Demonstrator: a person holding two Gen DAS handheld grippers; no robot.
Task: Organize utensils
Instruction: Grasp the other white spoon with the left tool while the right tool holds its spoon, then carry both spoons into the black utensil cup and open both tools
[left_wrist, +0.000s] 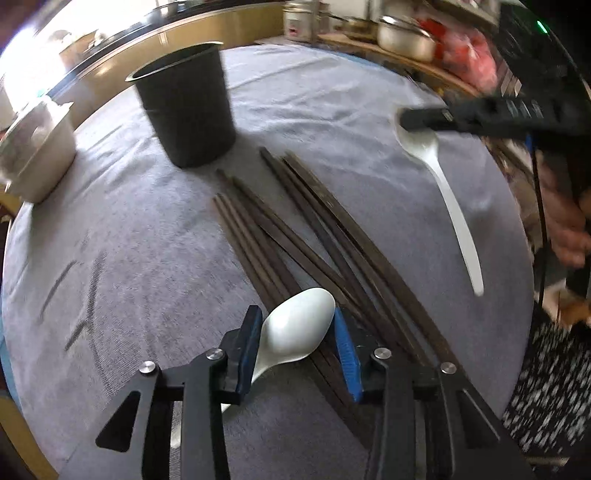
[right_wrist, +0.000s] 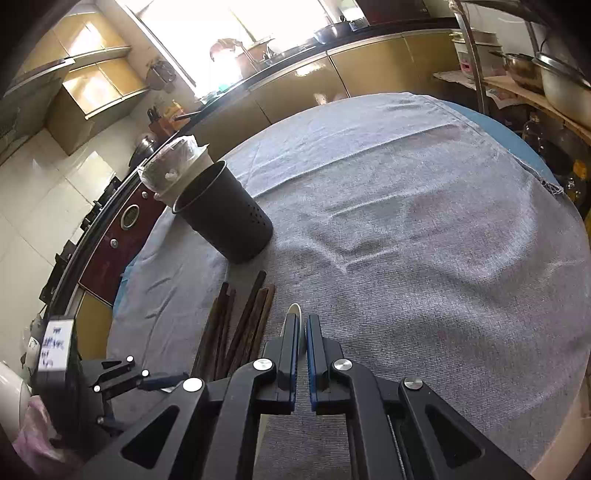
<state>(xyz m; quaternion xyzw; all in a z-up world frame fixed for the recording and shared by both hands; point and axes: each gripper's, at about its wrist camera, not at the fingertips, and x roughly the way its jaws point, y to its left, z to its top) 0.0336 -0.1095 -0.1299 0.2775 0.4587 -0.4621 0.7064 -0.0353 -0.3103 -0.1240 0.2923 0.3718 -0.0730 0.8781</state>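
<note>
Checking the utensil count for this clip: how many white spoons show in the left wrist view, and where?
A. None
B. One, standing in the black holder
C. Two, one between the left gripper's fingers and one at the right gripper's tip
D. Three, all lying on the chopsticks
C: one white spoon sits between the left gripper fingers, and a second spoon lies on the grey cloth with its bowl at the right gripper.
</note>
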